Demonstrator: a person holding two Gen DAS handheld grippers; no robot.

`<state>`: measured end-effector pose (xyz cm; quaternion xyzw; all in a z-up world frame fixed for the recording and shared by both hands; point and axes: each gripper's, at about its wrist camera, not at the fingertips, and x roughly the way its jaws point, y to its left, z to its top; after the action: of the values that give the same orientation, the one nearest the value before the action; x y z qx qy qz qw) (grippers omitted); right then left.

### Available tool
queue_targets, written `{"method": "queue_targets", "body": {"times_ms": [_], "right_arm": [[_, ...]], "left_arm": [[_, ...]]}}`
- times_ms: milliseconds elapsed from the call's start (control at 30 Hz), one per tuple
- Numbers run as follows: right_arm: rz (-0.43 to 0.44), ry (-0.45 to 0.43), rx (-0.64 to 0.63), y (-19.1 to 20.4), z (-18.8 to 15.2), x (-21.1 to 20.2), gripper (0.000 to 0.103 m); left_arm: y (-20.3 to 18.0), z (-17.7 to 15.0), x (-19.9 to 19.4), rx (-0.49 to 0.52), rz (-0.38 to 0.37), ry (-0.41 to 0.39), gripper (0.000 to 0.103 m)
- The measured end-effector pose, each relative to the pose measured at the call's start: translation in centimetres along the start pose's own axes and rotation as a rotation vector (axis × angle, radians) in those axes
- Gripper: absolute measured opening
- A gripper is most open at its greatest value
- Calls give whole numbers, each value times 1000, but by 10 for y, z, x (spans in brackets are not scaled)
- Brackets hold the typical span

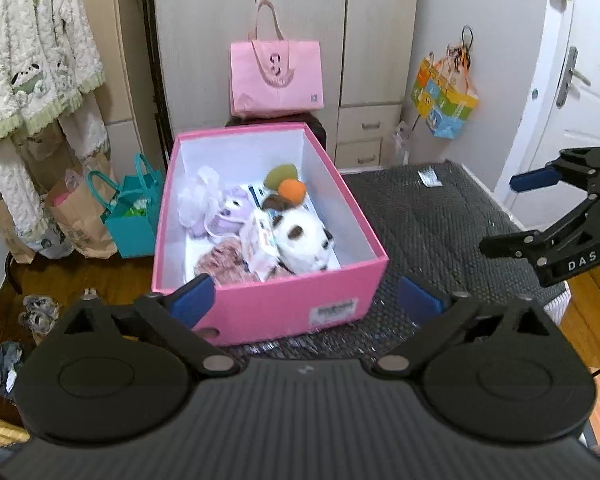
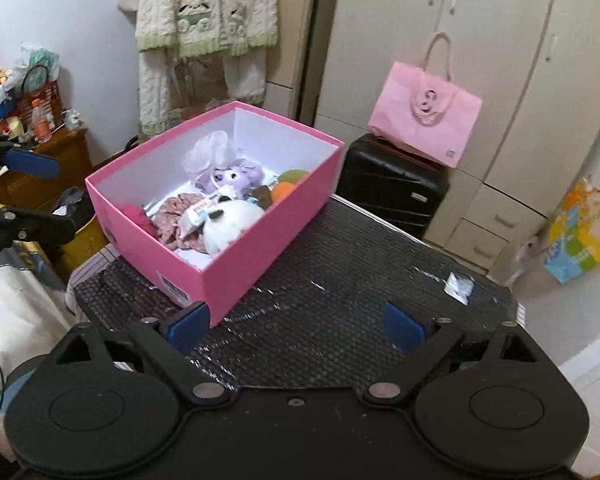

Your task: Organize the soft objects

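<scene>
A pink box point(image 1: 260, 308) stands on the dark mat point(image 1: 440, 224) and holds several soft things: a white and brown plush point(image 1: 300, 240), a purple plush point(image 1: 232, 212), an orange ball point(image 1: 293, 190) and pink cloth point(image 1: 224, 260). The box also shows in the right wrist view point(image 2: 256, 248). My left gripper point(image 1: 304, 304) is open and empty, just in front of the box's near wall. My right gripper point(image 2: 296, 326) is open and empty above the mat, near the box's corner. A small white packet point(image 2: 460, 286) lies on the mat at the far right.
A pink tote bag point(image 1: 276, 76) sits on a black suitcase point(image 2: 392, 184) behind the box. Wardrobe doors point(image 1: 300, 20) stand behind. Paper and teal bags point(image 1: 132, 208) crowd the floor at the left. A door point(image 1: 580, 80) is at the right.
</scene>
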<state>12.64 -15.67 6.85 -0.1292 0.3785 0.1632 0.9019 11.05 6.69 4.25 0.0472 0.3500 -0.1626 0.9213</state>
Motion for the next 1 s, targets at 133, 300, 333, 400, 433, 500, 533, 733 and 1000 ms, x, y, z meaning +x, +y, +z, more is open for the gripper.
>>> {"method": "queue_targets", "body": {"times_ms": [133,300,333,400,433,500,533,733,1000], "right_arm": [[-80,-102,18,7,-23,-19,96],[-112,-176,116,5,-42,-38,96],[-125,-191,128,6,-45,-41,96],[-184,-222,144,7,-53,-46,96],[-222,-235,150,8,-56,-47,96],[-239,-225,177,7,-61,-43,96],[-234,-216,200,5,-63,-40,96],[-299,-175,288,0,-82,-28,96],[-363,-183,310,-5,-89,-37,96]], "left_arm": [[-18,-6,-1,5,33,22,102],[-40,-22,-9,18,37,-25,102],[-46,-25,-11,25,58,-49,102],[-59,-32,-11,58,67,-55,102],[-64,-34,-10,58,60,-60,102],[-71,-39,-9,48,49,-73,102],[-74,-41,-7,42,48,-80,102],[-84,-45,9,6,76,-82,102],[-90,-39,7,-2,160,-165,102]]}}
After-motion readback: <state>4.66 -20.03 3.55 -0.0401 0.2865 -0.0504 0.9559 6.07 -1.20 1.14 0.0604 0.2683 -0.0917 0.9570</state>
